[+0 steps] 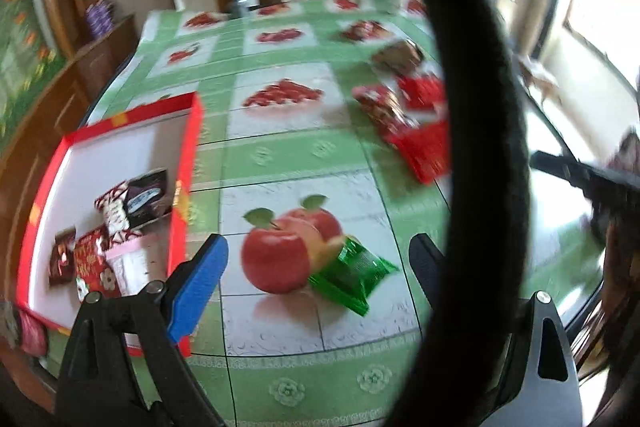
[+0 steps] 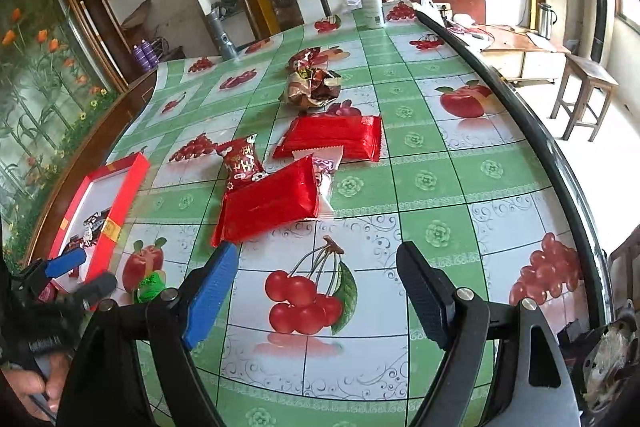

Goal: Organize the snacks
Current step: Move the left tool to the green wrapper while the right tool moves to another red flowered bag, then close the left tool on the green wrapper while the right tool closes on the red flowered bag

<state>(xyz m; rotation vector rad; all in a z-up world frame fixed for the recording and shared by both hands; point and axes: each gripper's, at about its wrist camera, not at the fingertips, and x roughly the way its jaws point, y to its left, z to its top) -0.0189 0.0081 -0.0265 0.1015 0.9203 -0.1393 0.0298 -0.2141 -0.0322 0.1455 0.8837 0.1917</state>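
Both my claws gape empty over the worktop [image 2: 424, 155]: left claw [image 1: 320, 267] above a green packet [image 1: 352, 277] beside the red box [image 1: 188, 163], right claw [image 2: 320, 291] near red packets [image 2: 268, 205].

The small red snack packet [image 2: 241, 163] bears large white characters, too distorted to read. Print on the other wrappers is blurred.

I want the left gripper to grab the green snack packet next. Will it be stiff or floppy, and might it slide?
The green snack packet looks like thin glossy film with crimped ends, so probably light and crinkly, giving under the pads. The tablecloth shines like smooth plastic, so a nudge would likely slide it.
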